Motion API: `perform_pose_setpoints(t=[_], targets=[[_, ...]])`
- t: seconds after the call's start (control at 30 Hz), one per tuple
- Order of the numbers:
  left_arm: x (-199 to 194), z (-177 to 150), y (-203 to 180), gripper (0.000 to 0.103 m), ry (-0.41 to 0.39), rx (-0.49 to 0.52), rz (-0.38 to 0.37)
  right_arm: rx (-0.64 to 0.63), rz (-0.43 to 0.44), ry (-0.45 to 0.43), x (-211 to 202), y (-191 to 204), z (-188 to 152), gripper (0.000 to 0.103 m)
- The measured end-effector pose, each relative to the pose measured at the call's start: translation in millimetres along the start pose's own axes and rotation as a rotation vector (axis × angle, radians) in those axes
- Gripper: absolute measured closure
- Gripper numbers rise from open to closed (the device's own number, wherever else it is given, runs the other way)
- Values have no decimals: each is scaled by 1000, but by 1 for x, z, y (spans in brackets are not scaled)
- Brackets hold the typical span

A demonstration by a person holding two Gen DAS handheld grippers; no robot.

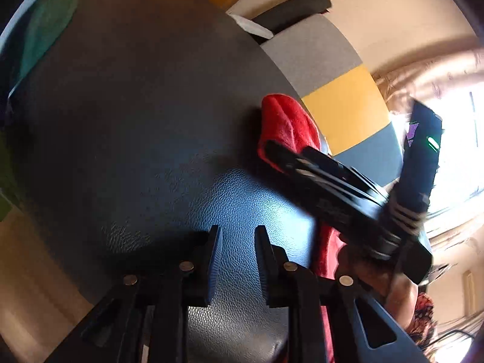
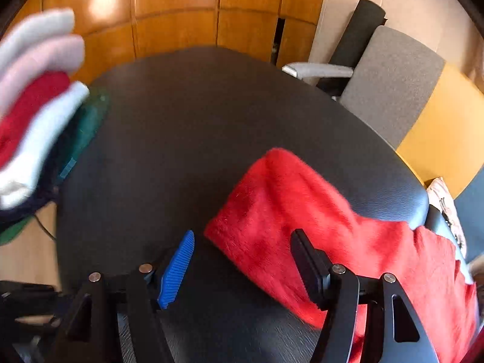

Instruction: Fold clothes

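A red fleece garment (image 2: 302, 211) lies rumpled on the right side of the black leather-topped table (image 2: 196, 121) and hangs over its near right edge. My right gripper (image 2: 242, 267) is open just above the garment's near left corner. Its blue-padded finger (image 2: 178, 269) is over bare table and its other finger is in front of the cloth. In the left wrist view the right gripper (image 1: 287, 154) points at the red garment (image 1: 284, 121), held by a person's hand (image 1: 378, 272). My left gripper (image 1: 239, 260) hovers over bare table (image 1: 136, 121), slightly open, nothing between its pads.
A stack of folded clothes (image 2: 39, 90) in white, pink, red, green and navy sits at the table's far left edge. A grey chair (image 2: 390, 84) and a rolled black mat (image 2: 360, 30) stand behind the table on the right. Wood panels line the back wall.
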State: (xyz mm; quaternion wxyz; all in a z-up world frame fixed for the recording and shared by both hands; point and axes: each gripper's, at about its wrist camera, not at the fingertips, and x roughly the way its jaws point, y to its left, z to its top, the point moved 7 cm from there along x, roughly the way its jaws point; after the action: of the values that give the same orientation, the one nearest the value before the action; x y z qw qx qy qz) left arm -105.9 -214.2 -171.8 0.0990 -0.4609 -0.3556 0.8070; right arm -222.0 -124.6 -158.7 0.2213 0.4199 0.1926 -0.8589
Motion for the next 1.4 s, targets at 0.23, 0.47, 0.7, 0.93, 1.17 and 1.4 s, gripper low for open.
perform_pose_setpoints(t=[0.23, 0.47, 0.7, 0.93, 1.17, 1.4], targets=[[4, 2, -2, 81, 12, -7, -32, 50, -4, -48, -5, -17, -9, 96], [10, -2, -16, 81, 22, 49, -12, 382, 148, -225, -69, -90, -23, 96], [29, -5, -34, 81, 59, 70, -31, 743, 167, -322, -107, -187, -94, 96], [49, 3, -60, 80, 96, 41, -96, 958, 80, -228, -84, -234, -199, 96], [87, 27, -101, 66, 148, -127, -260, 1071, 225, -332, -86, -240, -218, 98], [124, 10, -127, 55, 244, -468, -509, 1069, 230, -352, -90, -229, -224, 98]])
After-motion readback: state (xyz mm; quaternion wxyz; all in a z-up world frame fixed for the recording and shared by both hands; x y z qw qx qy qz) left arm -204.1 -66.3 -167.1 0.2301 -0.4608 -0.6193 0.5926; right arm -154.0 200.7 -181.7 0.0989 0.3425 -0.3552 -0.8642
